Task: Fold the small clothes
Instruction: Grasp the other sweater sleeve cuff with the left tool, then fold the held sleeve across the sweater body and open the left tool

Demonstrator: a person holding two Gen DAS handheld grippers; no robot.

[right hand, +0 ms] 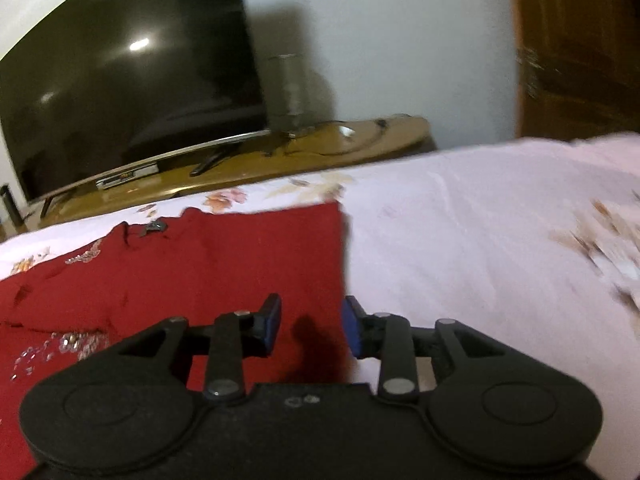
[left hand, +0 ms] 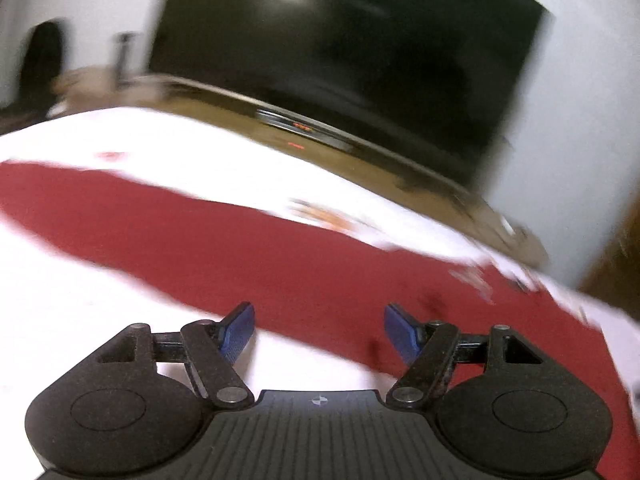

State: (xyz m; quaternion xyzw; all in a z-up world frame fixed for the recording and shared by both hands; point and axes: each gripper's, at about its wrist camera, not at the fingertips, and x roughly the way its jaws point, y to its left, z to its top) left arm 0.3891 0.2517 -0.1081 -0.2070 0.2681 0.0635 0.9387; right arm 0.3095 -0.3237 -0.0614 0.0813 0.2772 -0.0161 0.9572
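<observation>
Blue-padded fingers of the left gripper [left hand: 319, 333] are seen spread wide apart, nothing held between them, poised over the near edge of a dark red garment [left hand: 248, 240] that is laid flat across a white bedsheet [left hand: 80, 300] printed with faint flowers. On the other side, the right gripper [right hand: 311, 329] is likewise shown released, its jaws parted with a clear gap and straddling the garment's right-hand edge, one finger [right hand: 269, 322] over the red cloth and the other over the bare sheet; whether the pads touch the fabric cannot be told. The red garment [right hand: 200, 264] is seen spread out on the bedsheet [right hand: 460, 240], with silvery beaded embroidery [right hand: 64, 346] visible on its left portion and a small dark fastening near its far edge. Beyond the bed, a large dark television [right hand: 128, 80] is shown standing on a low wooden cabinet [right hand: 320, 148], with a ceiling light reflected in its screen. A pale wall is seen behind it, and a brown wooden door [right hand: 580, 48] at the far right. Much of the left view is blurred.
</observation>
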